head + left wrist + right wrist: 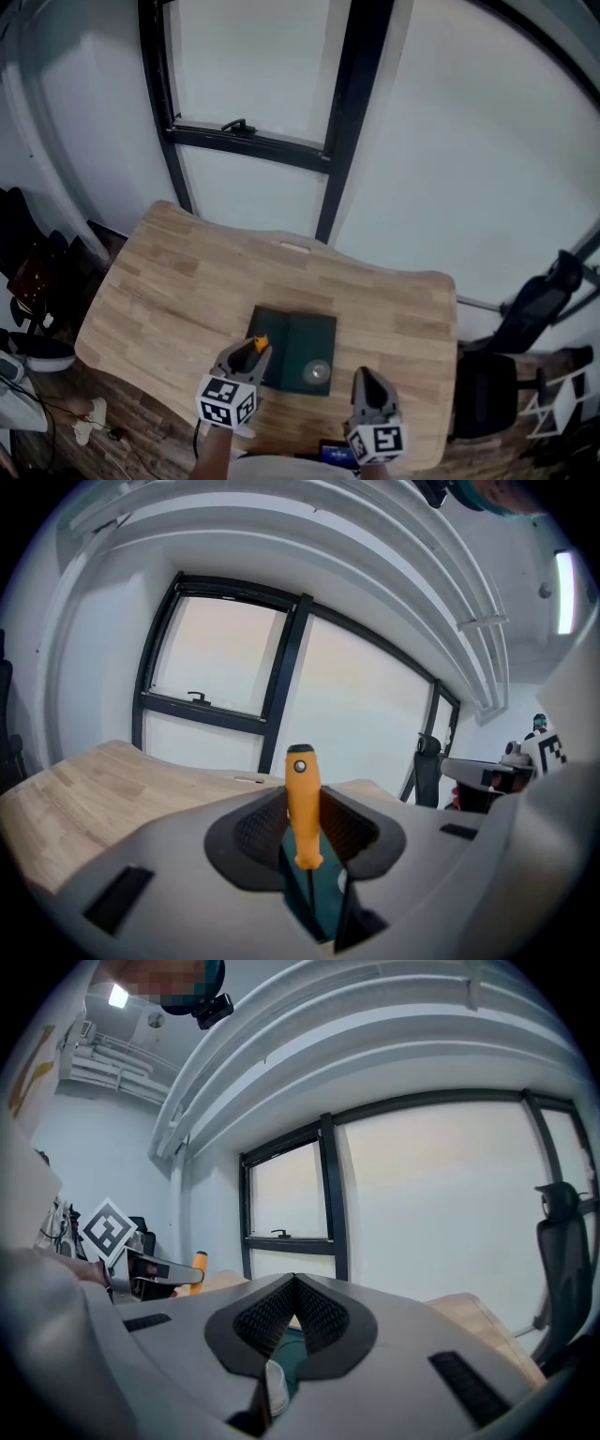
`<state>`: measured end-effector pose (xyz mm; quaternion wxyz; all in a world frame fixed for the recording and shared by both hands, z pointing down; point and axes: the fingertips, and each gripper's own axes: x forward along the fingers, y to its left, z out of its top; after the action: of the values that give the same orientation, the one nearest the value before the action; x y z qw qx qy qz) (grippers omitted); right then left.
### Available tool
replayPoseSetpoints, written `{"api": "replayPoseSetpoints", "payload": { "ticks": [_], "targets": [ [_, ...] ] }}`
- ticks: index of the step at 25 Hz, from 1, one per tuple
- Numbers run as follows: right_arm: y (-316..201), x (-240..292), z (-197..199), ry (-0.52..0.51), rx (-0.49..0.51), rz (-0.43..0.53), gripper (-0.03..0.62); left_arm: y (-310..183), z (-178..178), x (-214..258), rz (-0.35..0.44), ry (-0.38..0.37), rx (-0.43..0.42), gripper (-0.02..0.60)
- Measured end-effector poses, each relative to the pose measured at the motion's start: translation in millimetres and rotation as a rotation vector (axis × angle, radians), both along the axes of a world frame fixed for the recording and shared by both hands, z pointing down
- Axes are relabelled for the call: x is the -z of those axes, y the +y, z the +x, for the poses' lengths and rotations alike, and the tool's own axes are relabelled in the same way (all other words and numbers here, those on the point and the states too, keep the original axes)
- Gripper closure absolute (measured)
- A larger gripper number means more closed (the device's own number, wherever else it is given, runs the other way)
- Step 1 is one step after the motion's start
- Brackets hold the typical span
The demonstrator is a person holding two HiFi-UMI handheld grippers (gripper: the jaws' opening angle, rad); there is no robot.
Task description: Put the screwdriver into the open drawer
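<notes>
My left gripper (251, 354) is shut on a screwdriver with an orange handle (260, 344), held over the left part of a dark green drawer unit (305, 339) on the wooden table (169, 291). In the left gripper view the handle (302, 794) stands upright between the pads, its thin shaft pointing down over the green surface (323, 907). My right gripper (366, 377) hovers at the unit's right front corner, jaws closed with nothing held. A small pale round object (317, 372) lies on the green unit and shows below the right jaws (275, 1387).
The table stands against a large window with black frames (342, 103). A black office chair (539, 305) is at the right. Bags and shoes (33, 347) lie on the floor at the left. A dark device (336, 455) sits at the table's near edge.
</notes>
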<state>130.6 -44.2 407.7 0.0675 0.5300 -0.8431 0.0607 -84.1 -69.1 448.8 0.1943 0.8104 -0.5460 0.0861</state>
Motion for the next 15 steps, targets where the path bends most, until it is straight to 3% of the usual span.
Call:
{"api": "replayPoseSetpoints", "payload": {
  "ticks": [15],
  "targets": [
    [9, -7, -14, 0.022, -0.061, -0.002, 0.597, 2, -10, -8, -0.003, 0.016, -0.073, 0.474]
  ]
}}
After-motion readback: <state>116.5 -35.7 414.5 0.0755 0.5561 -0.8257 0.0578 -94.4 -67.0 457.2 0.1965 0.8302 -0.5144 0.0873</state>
